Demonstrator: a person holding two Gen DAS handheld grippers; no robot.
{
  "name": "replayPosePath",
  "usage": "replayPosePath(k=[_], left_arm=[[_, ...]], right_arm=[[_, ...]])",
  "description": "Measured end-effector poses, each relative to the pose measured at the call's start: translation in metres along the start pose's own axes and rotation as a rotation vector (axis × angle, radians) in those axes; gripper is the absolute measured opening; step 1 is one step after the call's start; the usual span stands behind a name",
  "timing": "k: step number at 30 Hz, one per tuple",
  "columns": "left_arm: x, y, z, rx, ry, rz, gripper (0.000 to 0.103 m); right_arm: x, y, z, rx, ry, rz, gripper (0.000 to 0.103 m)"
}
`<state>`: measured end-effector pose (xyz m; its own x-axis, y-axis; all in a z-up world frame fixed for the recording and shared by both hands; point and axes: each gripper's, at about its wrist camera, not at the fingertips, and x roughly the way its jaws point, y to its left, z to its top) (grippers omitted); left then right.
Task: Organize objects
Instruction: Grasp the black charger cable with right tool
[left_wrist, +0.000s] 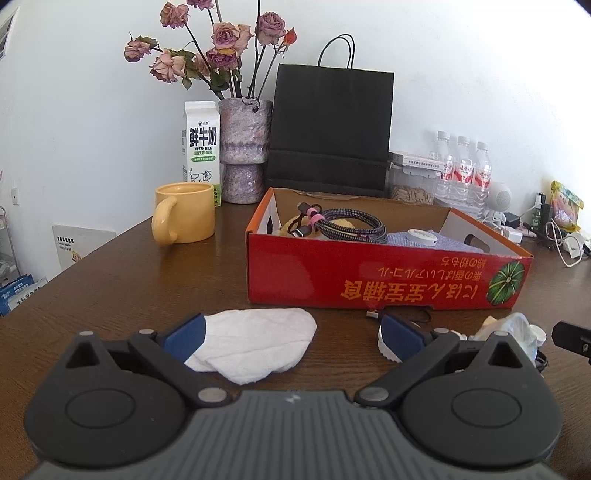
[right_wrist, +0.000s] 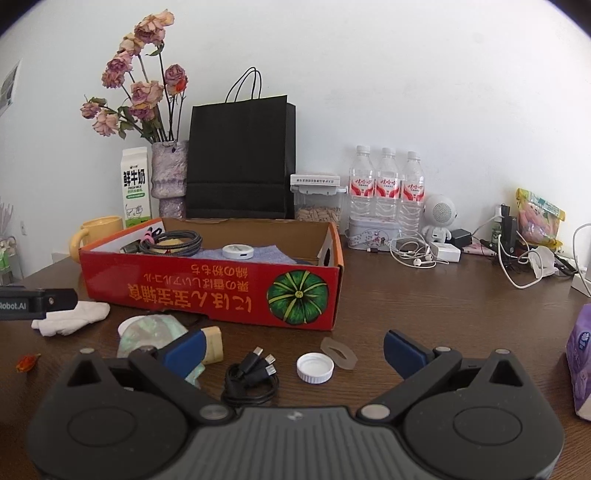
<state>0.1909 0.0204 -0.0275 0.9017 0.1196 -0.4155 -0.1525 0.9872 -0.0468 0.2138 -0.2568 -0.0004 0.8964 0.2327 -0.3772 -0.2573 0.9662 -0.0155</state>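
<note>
A red cardboard box (left_wrist: 369, 280) (right_wrist: 207, 291) sits on the brown table and holds a braided cable (left_wrist: 347, 223), a blue cloth and a white round puck (right_wrist: 238, 252). My left gripper (left_wrist: 290, 338) is open just above the table, and a crumpled white tissue (left_wrist: 255, 341) lies between its fingers, against the left one. My right gripper (right_wrist: 293, 350) is open too. Between its fingers lie a black multi-plug cable (right_wrist: 253, 376), a white bottle cap (right_wrist: 315, 367) and a translucent ring piece (right_wrist: 338, 353). A plastic-wrapped item (right_wrist: 151, 332) and a tan block (right_wrist: 214, 343) lie by its left finger.
Along the wall stand a yellow mug (left_wrist: 184, 212), a milk carton (left_wrist: 201, 151), a vase of dried roses (left_wrist: 243, 151), a black paper bag (left_wrist: 332, 125) and three water bottles (right_wrist: 386, 188). Earphones, chargers and snack bags (right_wrist: 539, 218) clutter the right. A purple tissue pack (right_wrist: 580, 354) is at far right.
</note>
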Motion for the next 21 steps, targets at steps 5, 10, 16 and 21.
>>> replayPosePath(k=[5, 10, 16, 21], left_arm=[[-0.008, 0.004, -0.006, -0.012, 0.038, -0.024, 0.103], [-0.01, 0.013, -0.009, -0.055, 0.065, -0.022, 0.103], [-0.009, 0.014, -0.009, -0.06, 0.077, -0.019, 0.103], [-0.008, 0.017, -0.01, -0.079, 0.082, -0.022, 0.103]], right_arm=[[0.002, 0.008, -0.003, -0.035, 0.071, 0.032, 0.092], [0.025, 0.011, -0.005, -0.036, 0.208, 0.034, 0.071], [0.047, 0.016, -0.004, -0.003, 0.271, 0.059, 0.051], [0.043, 0.024, -0.001, -0.018, 0.243, 0.082, 0.037]])
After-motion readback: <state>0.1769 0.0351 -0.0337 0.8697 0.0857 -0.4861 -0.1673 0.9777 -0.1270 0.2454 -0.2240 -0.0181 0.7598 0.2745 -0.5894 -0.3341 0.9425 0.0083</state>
